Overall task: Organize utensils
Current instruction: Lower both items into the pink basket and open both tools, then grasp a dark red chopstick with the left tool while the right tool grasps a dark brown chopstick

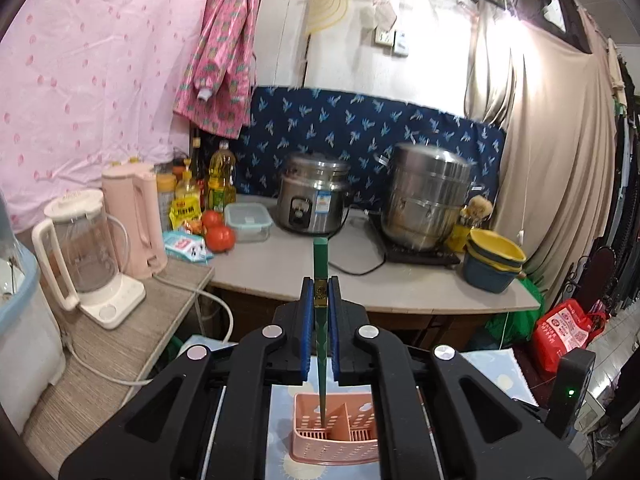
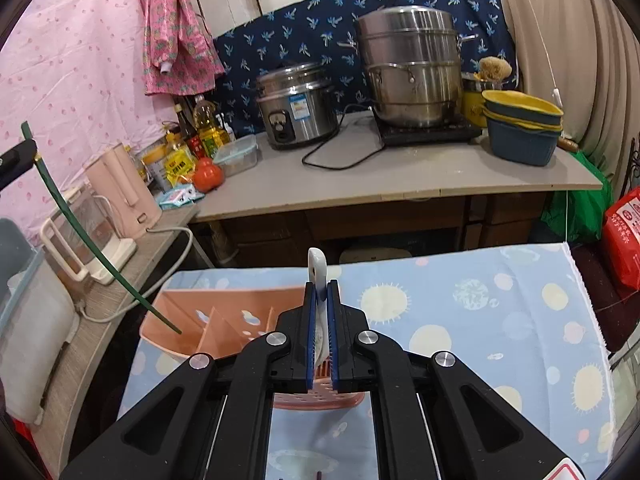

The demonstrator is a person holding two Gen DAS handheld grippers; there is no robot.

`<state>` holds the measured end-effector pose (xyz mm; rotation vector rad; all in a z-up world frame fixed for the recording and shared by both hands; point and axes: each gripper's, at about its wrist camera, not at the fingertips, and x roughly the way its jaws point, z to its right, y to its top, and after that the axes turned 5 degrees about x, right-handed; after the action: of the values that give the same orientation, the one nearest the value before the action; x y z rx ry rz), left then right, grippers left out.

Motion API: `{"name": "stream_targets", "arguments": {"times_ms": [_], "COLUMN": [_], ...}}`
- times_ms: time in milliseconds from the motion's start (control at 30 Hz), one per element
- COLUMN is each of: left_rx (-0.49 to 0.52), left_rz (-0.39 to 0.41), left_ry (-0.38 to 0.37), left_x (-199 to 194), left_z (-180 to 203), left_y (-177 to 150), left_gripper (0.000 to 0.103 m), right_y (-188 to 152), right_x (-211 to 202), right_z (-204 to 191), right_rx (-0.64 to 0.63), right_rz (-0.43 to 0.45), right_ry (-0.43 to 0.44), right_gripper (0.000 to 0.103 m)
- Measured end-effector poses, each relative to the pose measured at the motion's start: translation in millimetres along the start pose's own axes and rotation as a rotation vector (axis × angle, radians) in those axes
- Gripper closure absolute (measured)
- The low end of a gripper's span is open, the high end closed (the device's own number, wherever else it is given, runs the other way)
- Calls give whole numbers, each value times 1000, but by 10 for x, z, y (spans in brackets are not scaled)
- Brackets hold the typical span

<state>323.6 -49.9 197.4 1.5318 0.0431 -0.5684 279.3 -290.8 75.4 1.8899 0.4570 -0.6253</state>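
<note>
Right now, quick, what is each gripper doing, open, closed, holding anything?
Left gripper: closed on a green chopstick, tip down in the pink basket.
Right gripper: closed on a white spoon.

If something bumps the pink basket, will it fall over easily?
Probably it would slide or tip fairly easily. The pink basket looks like thin plastic full of holes, so likely light. It sits on a soft cloth, which may grip it a little. The green chopstick held by the left gripper pokes inside and might lever it.
</note>
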Motion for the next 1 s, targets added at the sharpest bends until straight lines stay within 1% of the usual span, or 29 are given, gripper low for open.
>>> {"name": "stream_targets", "arguments": {"times_ms": [100, 200, 233, 267, 300, 333, 433, 567, 733, 867, 1000], "left_rx": [-13, -14, -14, -22, -32, -36, -30, -33, -27, -59, -57], "left_rz": [-37, -55, -59, -63, -68, -68, -84, -116, -186, -267, -352], "left_ry": [9, 33, 46, 54, 63, 71, 79, 82, 96, 76, 50], "left_x": [153, 194, 189, 174, 147, 110, -19, -263, -561, -782, -994], "left_z": [-38, -71, -86, -108, -137, -152, -190, -233, -250, -280, -193], "left_y": [-152, -279, -313, -341, -381, -409, -527, -794, -1278, -1753, -2224], "left_gripper": [96, 93, 85, 71, 65, 61, 61, 61, 61, 61, 60], "right_y": [-89, -138, -156, -169, -184, -198, -277, -477, -913, -1295, -1662], "right_x": [86, 33, -5, -40, -79, -122, -291, -559, -894, -1143, -1344], "right_z": [6, 17, 20, 23, 32, 47, 98, 155, 228, 288, 346], "right_rx": [-8, -15, -19, -20, -19, -16, -13, -20, -33, -38, -31], "right_rz": [-18, 8, 20, 27, 30, 31, 35, 35, 15, -11, -46], "right_ry": [-10, -30, -38, -41, -41, -38, -39, -58, -95, -123, -140], "right_gripper": [96, 89, 82, 77, 76, 76, 76, 74, 73, 73, 73]}}
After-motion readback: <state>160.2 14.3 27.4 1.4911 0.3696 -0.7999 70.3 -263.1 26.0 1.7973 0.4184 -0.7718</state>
